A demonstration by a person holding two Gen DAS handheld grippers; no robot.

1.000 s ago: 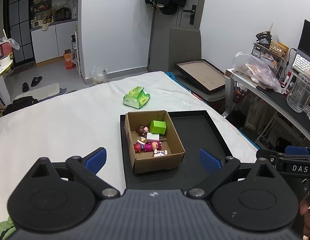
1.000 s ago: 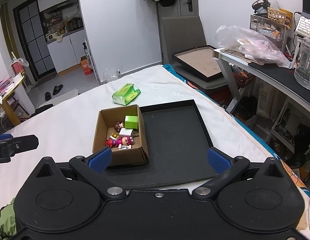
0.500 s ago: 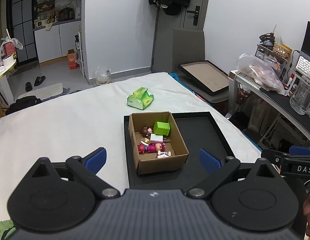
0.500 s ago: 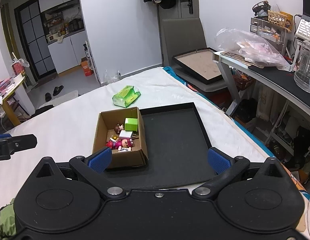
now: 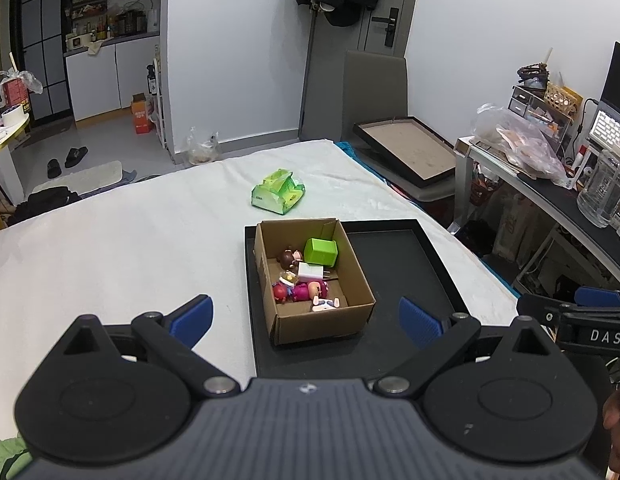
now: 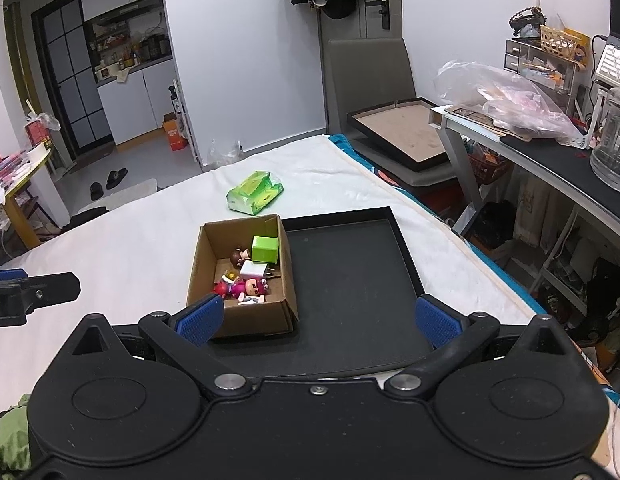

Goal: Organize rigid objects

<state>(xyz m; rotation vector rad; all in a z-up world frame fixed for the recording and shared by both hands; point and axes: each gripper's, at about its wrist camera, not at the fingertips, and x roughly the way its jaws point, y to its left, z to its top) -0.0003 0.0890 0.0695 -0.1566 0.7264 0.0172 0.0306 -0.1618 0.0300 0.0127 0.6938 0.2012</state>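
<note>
A brown cardboard box (image 5: 352,312) (image 6: 198,264) sits on the left part of a black tray (image 5: 406,264) (image 6: 350,272) on the white table. Inside lie a green cube (image 5: 320,252) (image 6: 265,249), a white charger plug (image 5: 312,272) (image 6: 255,270), a brown-haired doll (image 5: 289,257), a pink doll (image 5: 308,291) (image 6: 252,287) and other small figures. My left gripper (image 5: 306,318) is open and empty, hovering before the box. My right gripper (image 6: 317,318) is open and empty over the tray's near edge.
A green tissue pack (image 5: 278,193) (image 6: 254,194) lies on the table beyond the tray. The table's right edge drops off beside a desk (image 6: 550,168) with clutter. A framed board (image 5: 406,150) leans by a chair at the back right.
Both grippers have drawn back and risen slightly, so the box and tray look a little farther off. Nothing on the table has moved.
</note>
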